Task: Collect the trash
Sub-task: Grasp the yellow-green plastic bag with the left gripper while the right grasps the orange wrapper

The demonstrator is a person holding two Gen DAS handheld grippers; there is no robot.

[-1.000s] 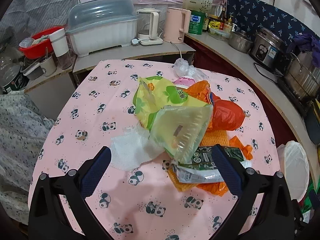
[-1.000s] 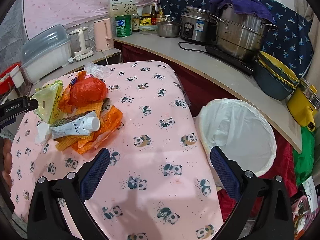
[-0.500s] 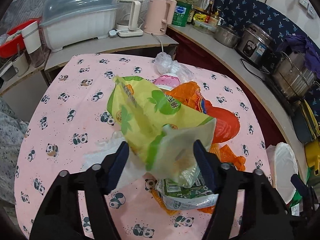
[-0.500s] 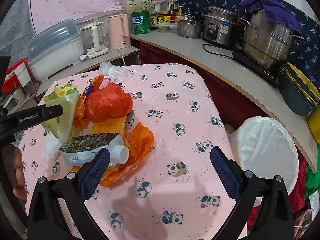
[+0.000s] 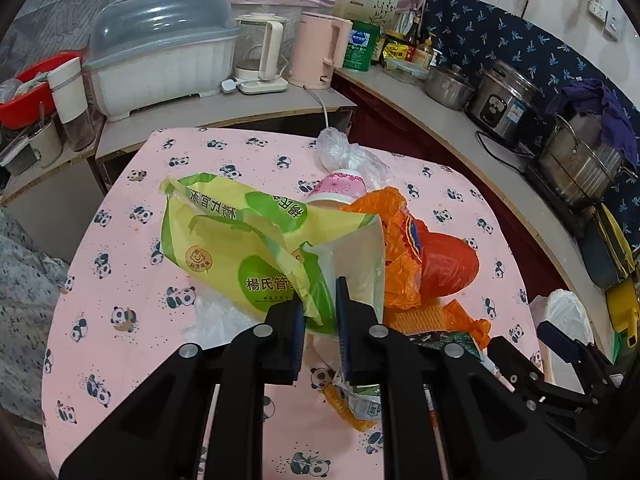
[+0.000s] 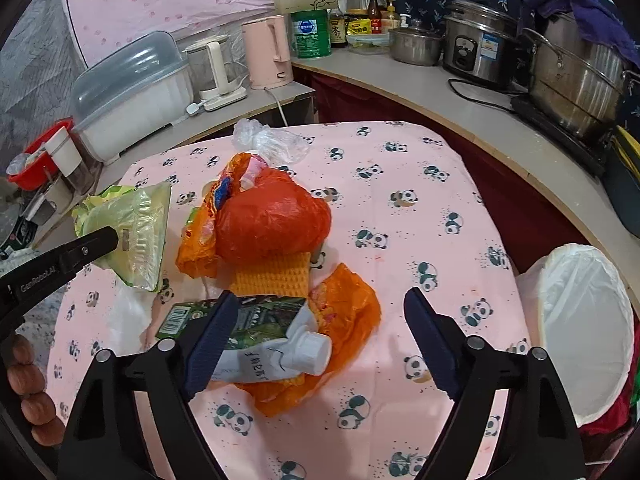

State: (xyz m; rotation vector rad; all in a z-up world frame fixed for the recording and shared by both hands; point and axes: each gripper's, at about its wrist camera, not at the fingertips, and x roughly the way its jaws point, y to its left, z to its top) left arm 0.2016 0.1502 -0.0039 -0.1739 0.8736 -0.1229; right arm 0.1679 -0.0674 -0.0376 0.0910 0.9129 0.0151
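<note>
A heap of wrappers (image 6: 272,240) crowds the middle of the bench (image 6: 420,200); the cloth toward the lined bin (image 6: 580,320) lies bare and passable.

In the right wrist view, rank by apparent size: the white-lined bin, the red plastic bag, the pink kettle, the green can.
1. white-lined bin, though nearness to the camera inflates it
2. red plastic bag
3. pink kettle
4. green can
</note>
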